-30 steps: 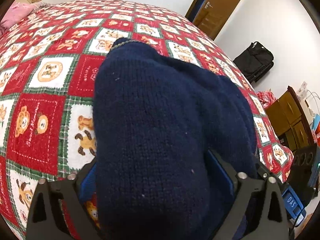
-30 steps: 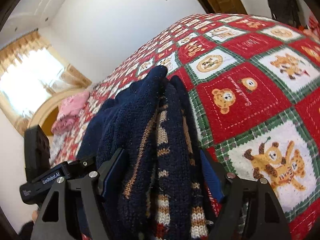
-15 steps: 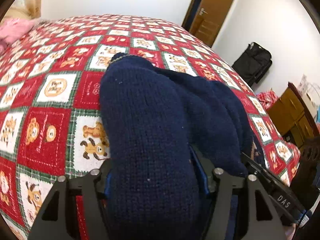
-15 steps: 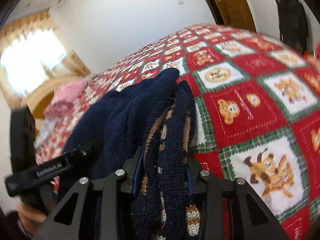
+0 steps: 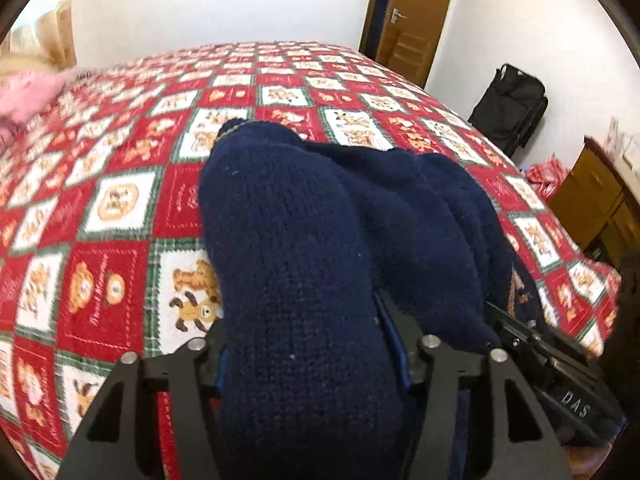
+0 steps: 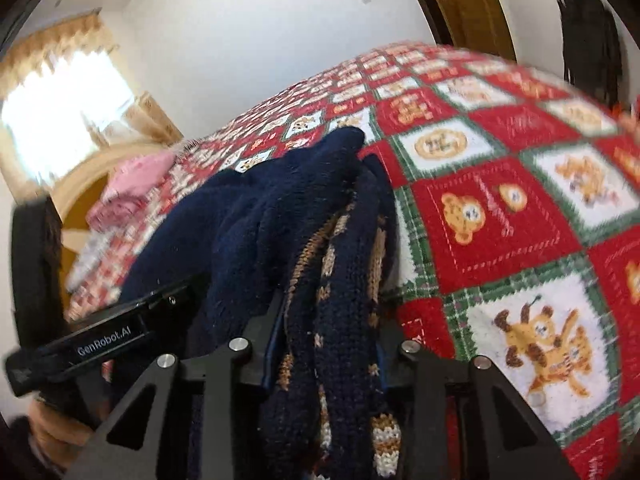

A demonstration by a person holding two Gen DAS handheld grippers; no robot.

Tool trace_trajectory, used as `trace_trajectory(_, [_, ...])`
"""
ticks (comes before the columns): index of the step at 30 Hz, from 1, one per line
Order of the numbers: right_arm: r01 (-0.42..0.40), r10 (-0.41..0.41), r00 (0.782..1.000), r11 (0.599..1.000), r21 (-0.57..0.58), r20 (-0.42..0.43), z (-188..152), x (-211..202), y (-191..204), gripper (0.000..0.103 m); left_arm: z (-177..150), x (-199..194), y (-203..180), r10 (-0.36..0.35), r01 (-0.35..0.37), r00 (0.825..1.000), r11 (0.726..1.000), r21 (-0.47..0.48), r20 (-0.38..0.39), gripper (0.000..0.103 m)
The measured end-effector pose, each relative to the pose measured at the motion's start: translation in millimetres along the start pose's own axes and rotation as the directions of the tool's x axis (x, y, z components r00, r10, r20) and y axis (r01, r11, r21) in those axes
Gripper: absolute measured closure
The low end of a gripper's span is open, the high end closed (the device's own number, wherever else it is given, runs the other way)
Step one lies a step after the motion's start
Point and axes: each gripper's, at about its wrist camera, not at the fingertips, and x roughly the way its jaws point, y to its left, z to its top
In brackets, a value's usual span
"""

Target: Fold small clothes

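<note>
One navy sweater (image 5: 304,264) fills mid-frame on one checked quilt (image 5: 120,184). Both my claws are closing on its bunched folds: left claw (image 5: 308,344) lower centre, right claw (image 6: 328,320) likewise.

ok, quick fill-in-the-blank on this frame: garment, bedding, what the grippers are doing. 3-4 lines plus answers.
1. Both grippers are closing on one knitted sweater whose main colour is ____.
2. The bedspread under it is a red, white and green check printed with cartoon ____.
3. The bag by the wall is ____ in colour.
4. The fluffy item at the bed's far end is ____.

Answers: navy blue; bears; black; pink
</note>
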Motion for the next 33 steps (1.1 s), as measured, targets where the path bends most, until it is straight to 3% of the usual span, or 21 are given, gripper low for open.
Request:
trace_trajectory(13, [0.145, -0.139, 0.986, 0.987, -0.074, 0.089, -7, -15, 31, 0.07, -3, -12, 1, 0.015, -0.015, 0.999, 0.999, 0.029, 0.032, 0.054])
trace_trajectory(24, [0.174, -0.167, 0.981, 0.983, -0.059, 0.102, -18, -31, 52, 0.07, -11, -25, 9, -0.014, 0.013, 0.999, 0.999, 0.038, 0.036, 0.054])
trace_trajectory(33, [0.199, -0.186, 0.976, 0.974, -0.112, 0.113, -17, -35, 86, 0.071, -17, -33, 32, -0.045, 0.046, 0.998, 0.999, -0.017, 0.036, 0.055])
